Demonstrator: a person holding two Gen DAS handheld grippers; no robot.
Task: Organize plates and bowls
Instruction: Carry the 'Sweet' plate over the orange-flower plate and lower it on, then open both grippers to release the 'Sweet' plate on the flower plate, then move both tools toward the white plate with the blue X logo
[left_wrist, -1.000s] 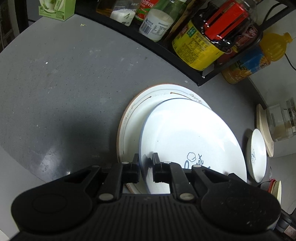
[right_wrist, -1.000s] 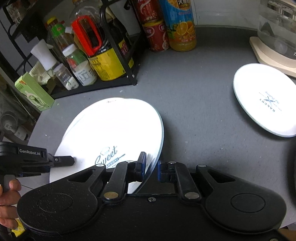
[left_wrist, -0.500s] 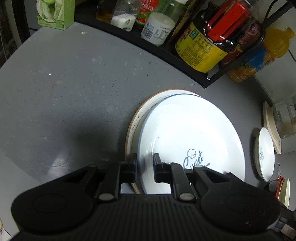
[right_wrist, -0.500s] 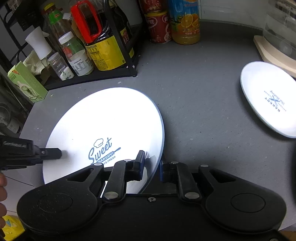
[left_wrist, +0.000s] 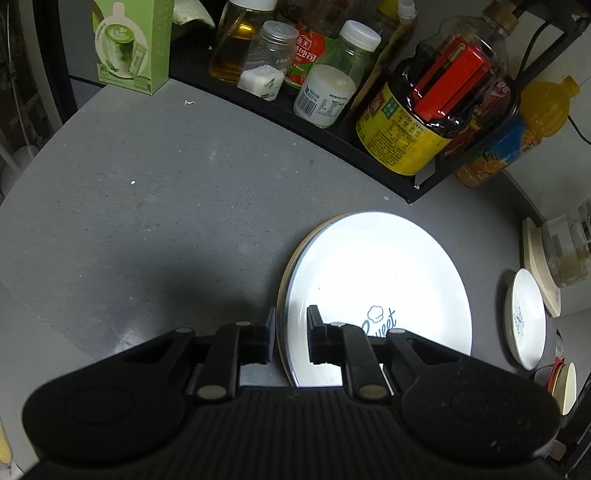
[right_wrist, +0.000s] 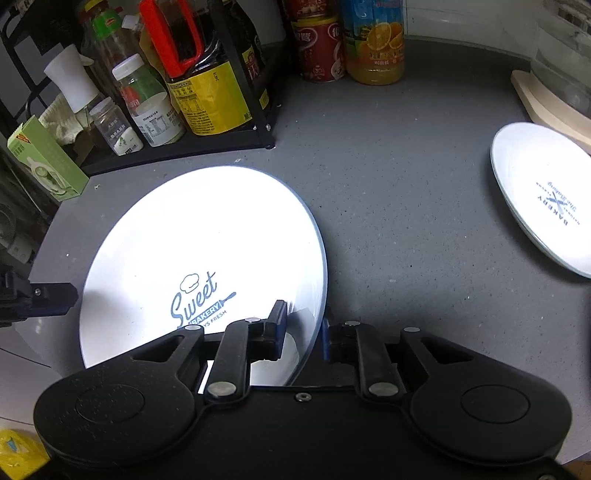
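Note:
A large white "Sweet Bakery" plate (left_wrist: 373, 273) lies on top of a brown-rimmed plate (left_wrist: 291, 258) on the grey counter; it also shows in the right wrist view (right_wrist: 207, 236). My left gripper (left_wrist: 291, 334) straddles the near-left rims of the stack, jaws slightly apart. My right gripper (right_wrist: 303, 326) straddles the top plate's right rim, jaws slightly apart. The left gripper's fingertips (right_wrist: 55, 295) show at the plate's left edge. A smaller white bakery plate (right_wrist: 543, 195) lies to the right, and it also shows in the left wrist view (left_wrist: 524, 317).
A black rack (left_wrist: 332, 125) of bottles and jars stands behind the plates. A green box (left_wrist: 133, 44) stands at the far left. An orange juice bottle (right_wrist: 373, 40) and a red can (right_wrist: 317, 48) stand at the back. A kettle base (right_wrist: 546, 103) is at right.
The top plate has come down flat and centred on the brown-rimmed plate. Both grippers' jaws have opened a little around the rims, and both cameras have pulled back slightly.

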